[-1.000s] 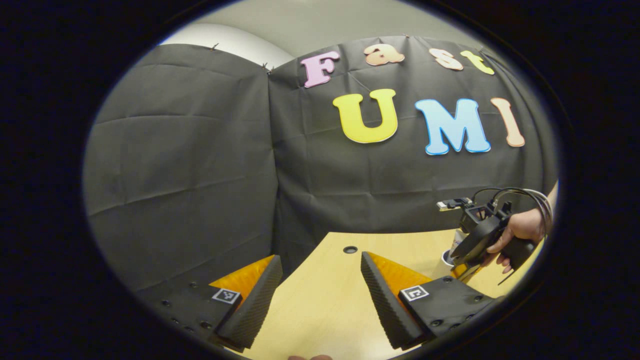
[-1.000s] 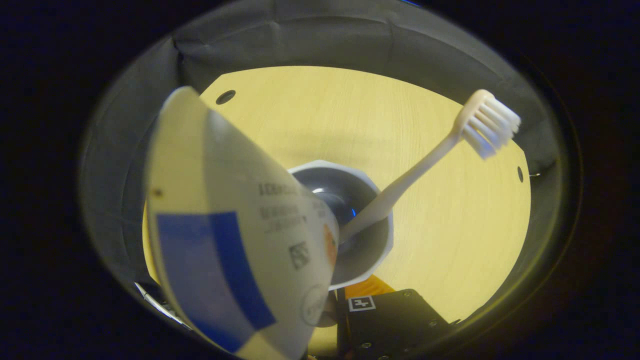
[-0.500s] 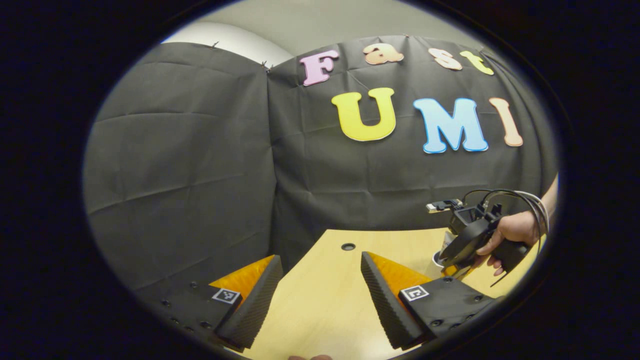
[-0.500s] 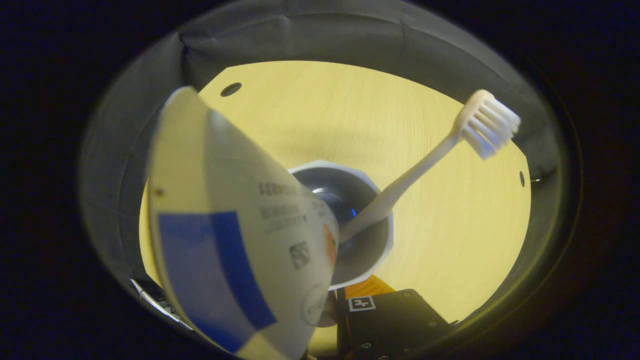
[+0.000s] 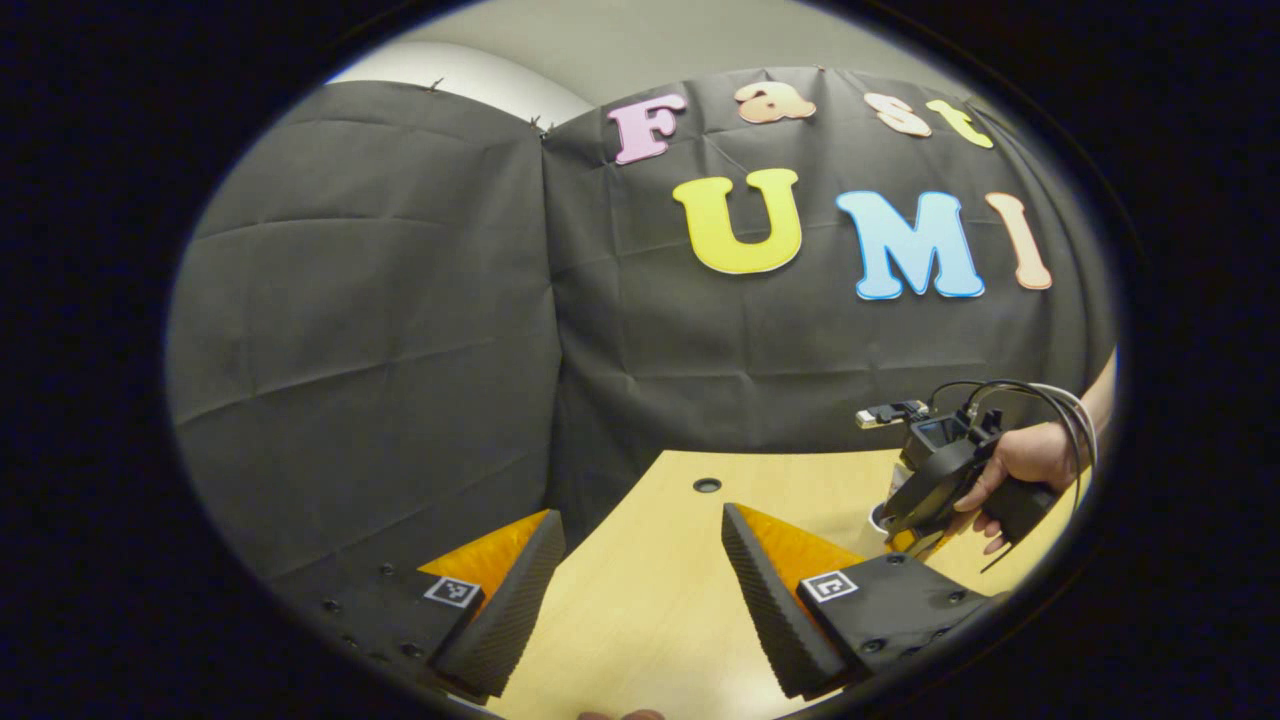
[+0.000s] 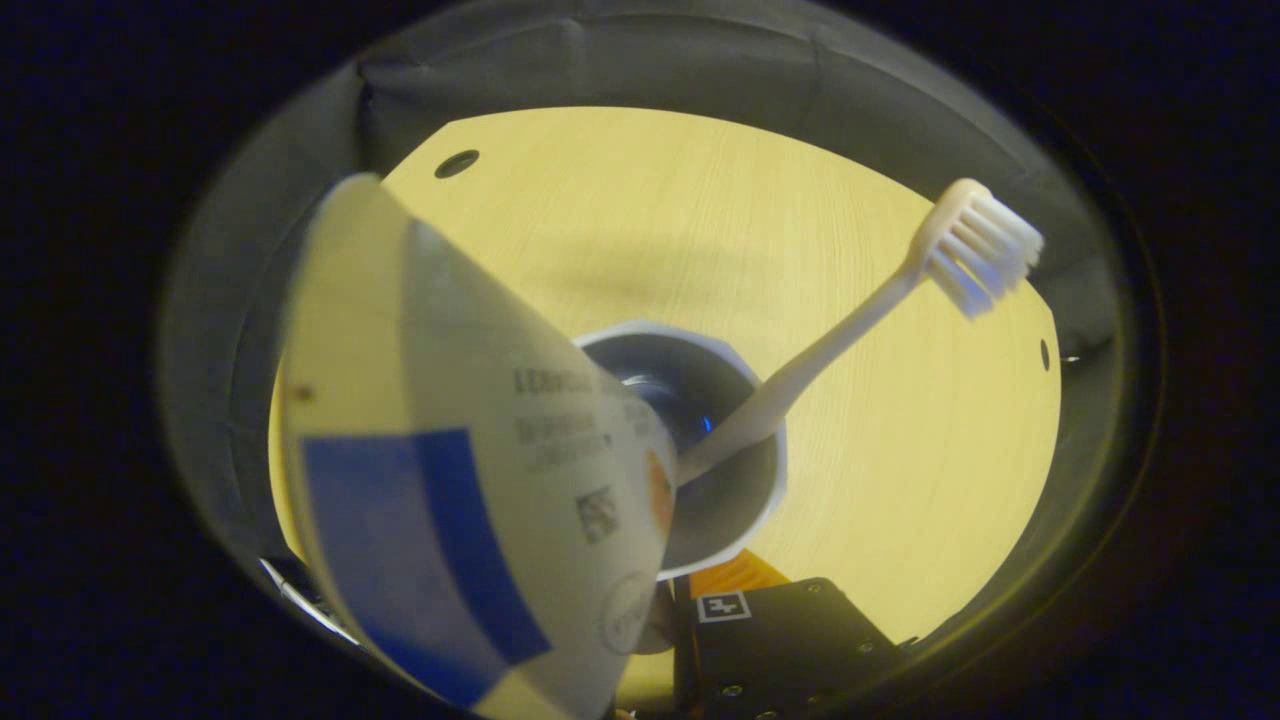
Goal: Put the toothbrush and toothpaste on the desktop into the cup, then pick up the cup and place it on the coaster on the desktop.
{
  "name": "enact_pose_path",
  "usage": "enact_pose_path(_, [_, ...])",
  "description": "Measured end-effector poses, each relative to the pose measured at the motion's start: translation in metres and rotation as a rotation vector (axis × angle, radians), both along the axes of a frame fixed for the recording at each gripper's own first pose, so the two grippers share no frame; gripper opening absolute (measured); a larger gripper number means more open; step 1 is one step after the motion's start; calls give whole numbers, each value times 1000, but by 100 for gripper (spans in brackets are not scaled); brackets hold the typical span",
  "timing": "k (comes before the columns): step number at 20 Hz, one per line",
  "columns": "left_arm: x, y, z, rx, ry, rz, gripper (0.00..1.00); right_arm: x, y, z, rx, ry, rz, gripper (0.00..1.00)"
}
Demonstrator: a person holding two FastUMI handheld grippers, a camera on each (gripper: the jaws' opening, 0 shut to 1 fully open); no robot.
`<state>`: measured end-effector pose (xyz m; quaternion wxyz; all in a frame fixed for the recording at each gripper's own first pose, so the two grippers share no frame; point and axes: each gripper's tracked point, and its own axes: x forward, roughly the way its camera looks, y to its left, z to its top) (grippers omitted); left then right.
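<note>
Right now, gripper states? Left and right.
Left gripper: open, holding nothing.
Right gripper: at the cup; grip cannot be told.

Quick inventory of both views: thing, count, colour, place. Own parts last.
Cup: 1, white, at the right gripper, over the desk.
Toothbrush: 1, white, in the cup, head up and tilted.
Toothpaste: 1, white with a blue patch, in the cup, close to the camera.
Desk: 1, light wood, two small holes in it.
Cloth wall: black, behind the desk.
Left gripper: open, holding nothing, over the desk.
Right gripper: at the cup; grip hidden.
Hand: 1, holding the right gripper.
</note>
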<state>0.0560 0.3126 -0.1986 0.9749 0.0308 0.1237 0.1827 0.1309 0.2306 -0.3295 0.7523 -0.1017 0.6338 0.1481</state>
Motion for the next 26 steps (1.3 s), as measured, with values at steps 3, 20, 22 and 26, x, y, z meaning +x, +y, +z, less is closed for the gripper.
enact_pose_path(3, [-1, 0, -3, -1, 2, -4, 100, 0, -1, 0, 0, -3, -7, 25])
enact_pose_path(20, [16, -29, 14, -2, -15, -83, 100, -6, -12, 54, 80, -86, -32, 84])
enact_pose_path(22, [20, -42, 20, 0, -24, -116, 100, -15, -19, 67, 102, -101, -47, 84])
enact_pose_path(26, [35, -81, 32, -7, -38, -200, 100, -19, -39, 107, 153, -165, -99, 84])
